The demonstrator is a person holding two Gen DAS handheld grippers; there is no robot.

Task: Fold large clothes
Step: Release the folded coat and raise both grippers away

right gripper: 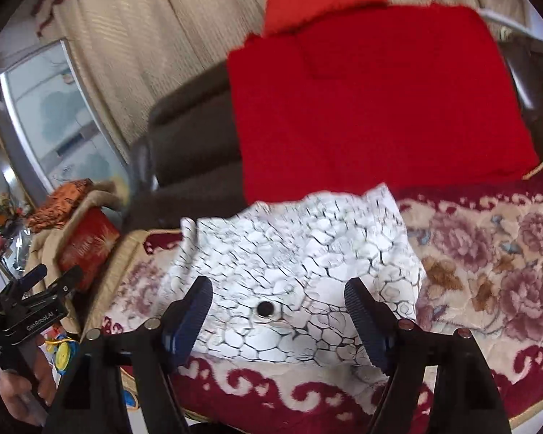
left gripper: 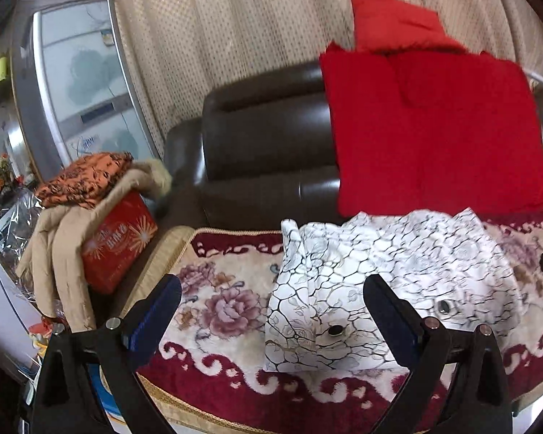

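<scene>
Presently, the white garment (left gripper: 380,282) with a black crackle print is seen lying folded into a compact pile on the floral seat cover (left gripper: 213,289) of a dark leather sofa (left gripper: 264,137). Two dark round buttons are seen on its near face in the left wrist view; one is seen in the right wrist view. The garment's far edge lies just beside the red cushion (left gripper: 434,126), which is propped against the sofa back, with a second red cushion (left gripper: 391,21) behind it.

The left gripper (left gripper: 271,311) is held above the seat cover with its jaws spread wide apart; nothing is clamped, and the garment is seen beyond and between the blue pads (left gripper: 152,318). The right gripper (right gripper: 278,311) is likewise held over the garment (right gripper: 293,275), jaws apart and nothing pressed between them. The left gripper (right gripper: 49,278) is also seen at the left edge of the right wrist view, held by a hand (right gripper: 18,394).

On the sofa arm to the left, a red box (left gripper: 119,242) is seen under a beige coat (left gripper: 65,253) and an orange patterned cloth (left gripper: 87,177). A beige curtain (left gripper: 217,29) hangs behind the sofa, and a grey refrigerator (left gripper: 79,83) stands at far left.
</scene>
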